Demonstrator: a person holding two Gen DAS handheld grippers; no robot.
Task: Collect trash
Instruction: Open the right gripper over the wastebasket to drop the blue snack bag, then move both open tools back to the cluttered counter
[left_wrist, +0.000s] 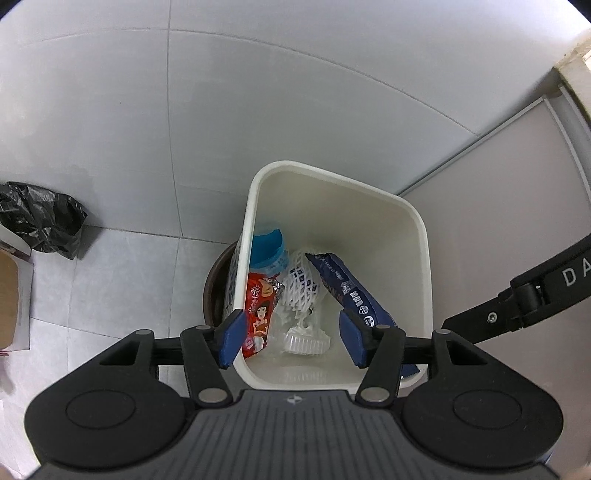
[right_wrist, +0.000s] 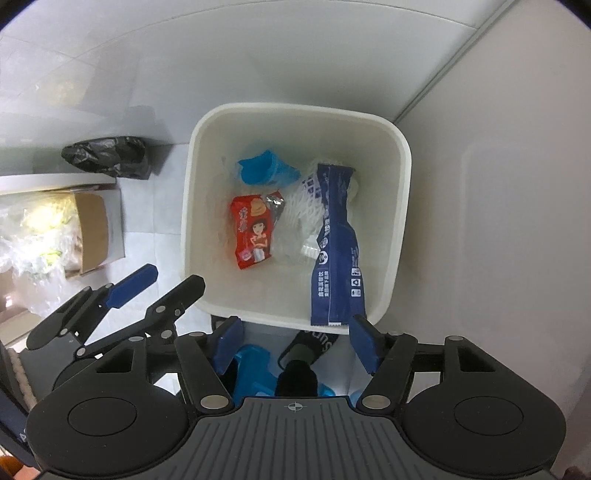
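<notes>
White plastic bin (right_wrist: 400, 206) stood on the floor, holding a red wrapper (right_wrist: 253, 230), blue wrapper (right_wrist: 338, 258), blue cup (right_wrist: 264, 170) and foam netting (right_wrist: 299, 206). Both the left gripper (left_wrist: 291, 339) and right gripper (right_wrist: 295, 341) hung open and empty above it. Remaining loose trash could not be judged; the floor beyond was cut off.

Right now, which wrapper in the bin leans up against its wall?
The long dark blue wrapper, propped up the near wall to the white bin's rim. The red snack wrapper lies lower, near the bottom.
</notes>
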